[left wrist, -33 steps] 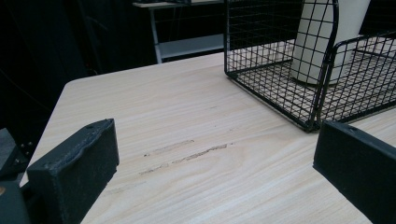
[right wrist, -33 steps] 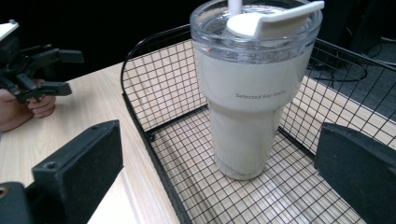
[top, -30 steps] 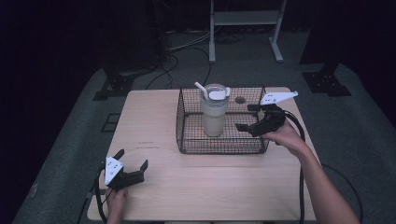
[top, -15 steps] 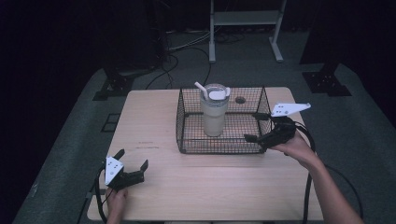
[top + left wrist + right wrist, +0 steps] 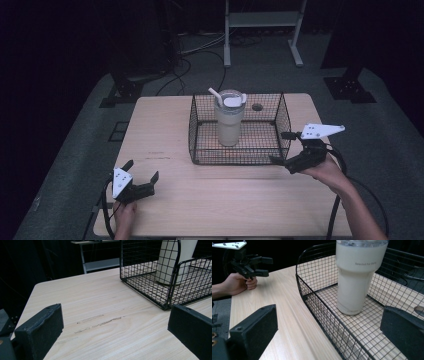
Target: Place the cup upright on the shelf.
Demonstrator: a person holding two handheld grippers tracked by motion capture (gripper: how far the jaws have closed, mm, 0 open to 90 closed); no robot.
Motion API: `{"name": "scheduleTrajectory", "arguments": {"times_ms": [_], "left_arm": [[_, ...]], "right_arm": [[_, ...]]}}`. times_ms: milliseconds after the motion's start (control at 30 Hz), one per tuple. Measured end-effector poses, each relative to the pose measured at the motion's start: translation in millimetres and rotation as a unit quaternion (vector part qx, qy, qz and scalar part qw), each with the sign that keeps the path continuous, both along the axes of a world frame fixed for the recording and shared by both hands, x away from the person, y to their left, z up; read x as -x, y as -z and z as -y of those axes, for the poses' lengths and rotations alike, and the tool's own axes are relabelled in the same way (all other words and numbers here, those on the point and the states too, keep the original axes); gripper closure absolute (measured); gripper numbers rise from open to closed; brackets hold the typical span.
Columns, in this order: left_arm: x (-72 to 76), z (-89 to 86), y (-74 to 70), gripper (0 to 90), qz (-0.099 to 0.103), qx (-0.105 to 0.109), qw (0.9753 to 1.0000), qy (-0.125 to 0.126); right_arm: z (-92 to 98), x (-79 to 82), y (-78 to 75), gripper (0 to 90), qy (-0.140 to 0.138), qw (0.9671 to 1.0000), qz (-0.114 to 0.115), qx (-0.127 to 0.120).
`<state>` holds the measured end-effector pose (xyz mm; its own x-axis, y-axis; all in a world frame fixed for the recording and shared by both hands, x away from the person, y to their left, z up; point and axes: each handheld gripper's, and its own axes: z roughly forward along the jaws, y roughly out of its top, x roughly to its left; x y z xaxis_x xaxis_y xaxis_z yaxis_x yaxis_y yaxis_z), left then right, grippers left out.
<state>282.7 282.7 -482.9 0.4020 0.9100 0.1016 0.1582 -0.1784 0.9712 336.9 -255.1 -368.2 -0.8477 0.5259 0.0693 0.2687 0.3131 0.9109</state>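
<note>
Step in hand, as a guess: bringing the right gripper (image 5: 281,147) to the basket (image 5: 239,156) and the cup (image 5: 229,122) inside it. Basket just ahead of that gripper, near corner close to the jaw tips. Hard to tell if touching. Cup farther ahead, inside the basket, upright on the wire floor. Jaws spread wide, holding nothing.

To do it well: go slow. Lift up over the wire wall first, not into it. Come at the cup level and straight. Squeeze the fat upper part, not the thin foot. Keep away from the straw (image 5: 215,95). Mind the tip-over, since the cup looks tall and narrow at the bottom.

Left gripper (image 5: 141,170) far off on the other side, low by the table (image 5: 165,125) edge, also spread wide and holding nothing. Best left there, out of the way.

Now the stuff, big to small:
- Table: pale wood, flat, smooth, a few thin scratch marks.
- Basket: black wire, boxy, round corners, lots of little square holes, thicker rim on top.
- Cup: creamy white, smooth, probably slippery, wide on top, slimmer below, clear lid.
- Jaw pads: black, blocky, a bit rough.
- Straw: white, thin, leaning.
</note>
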Motion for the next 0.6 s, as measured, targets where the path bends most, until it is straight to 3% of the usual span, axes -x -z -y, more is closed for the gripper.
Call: {"name": "scheduleTrajectory", "arguments": {"times_ms": [600], "left_arm": [[0.3, 0.3, -0.1, 0.0, -0.002, 0.001, 1.0, 0.0]], "right_arm": [[25.2, 28.0, 30.4, 0.6, 0.018, 0.9997, -0.013, -0.013]]}}
